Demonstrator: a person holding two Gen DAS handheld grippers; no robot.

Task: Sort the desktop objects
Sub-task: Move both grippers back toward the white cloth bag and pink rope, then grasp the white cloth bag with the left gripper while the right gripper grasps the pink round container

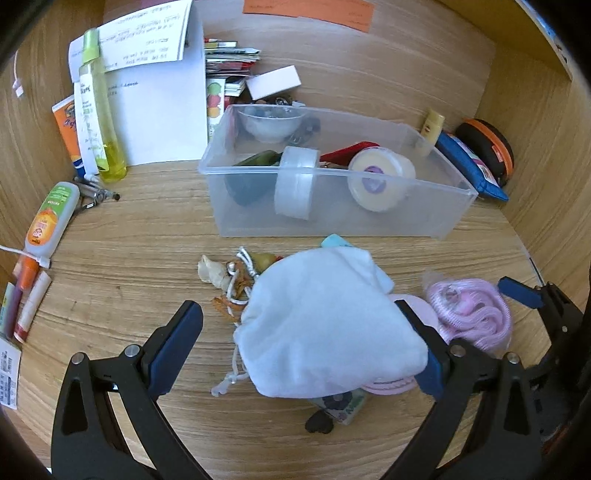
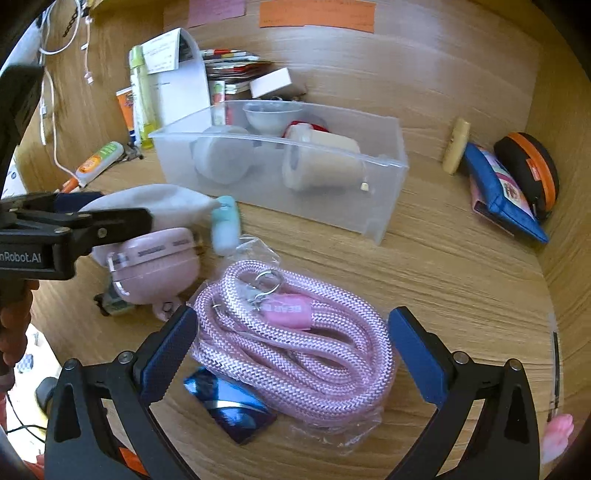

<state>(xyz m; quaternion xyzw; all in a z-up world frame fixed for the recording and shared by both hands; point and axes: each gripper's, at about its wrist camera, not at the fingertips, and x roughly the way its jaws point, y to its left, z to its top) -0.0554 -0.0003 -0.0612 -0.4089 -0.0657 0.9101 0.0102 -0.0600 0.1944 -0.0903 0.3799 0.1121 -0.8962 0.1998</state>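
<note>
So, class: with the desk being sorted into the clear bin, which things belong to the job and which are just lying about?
Part of the job:
clear bin
white pouch
pink rope
left gripper
right gripper

Lying about:
orange note
white cable
papers

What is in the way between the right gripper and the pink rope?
Nothing visible. The right gripper is open, one finger on each side of the pink rope, which lies in a clear plastic bag on the desk. A shiny blue packet sits partly under the rope's near edge, not between the fingers and it.
</note>
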